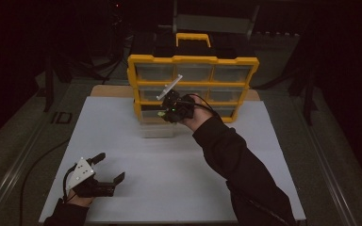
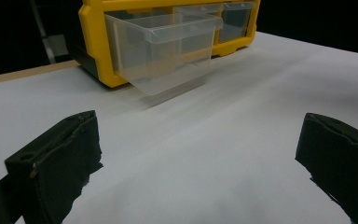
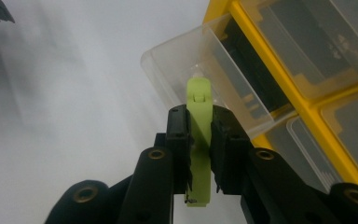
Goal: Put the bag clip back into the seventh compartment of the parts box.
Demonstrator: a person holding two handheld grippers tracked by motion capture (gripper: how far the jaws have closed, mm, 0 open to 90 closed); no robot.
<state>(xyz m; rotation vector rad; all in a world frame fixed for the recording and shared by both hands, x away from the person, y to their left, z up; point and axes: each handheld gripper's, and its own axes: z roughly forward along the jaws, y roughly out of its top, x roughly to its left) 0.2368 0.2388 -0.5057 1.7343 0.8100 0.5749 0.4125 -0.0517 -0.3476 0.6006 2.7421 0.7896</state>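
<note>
A yellow organiser with clear drawers stands upright at the back of the white mat. Its bottom left drawer is pulled out. My right gripper hangs just above that drawer, shut on a light green flat piece that sticks out past the jaws over the drawer's opening. My left gripper rests at the mat's front left, open, with nothing between its jaws.
A dark case with a yellow handle stands behind the organiser. Wooden board edge shows under the mat at the back left. Dark floor and stand legs surround the table.
</note>
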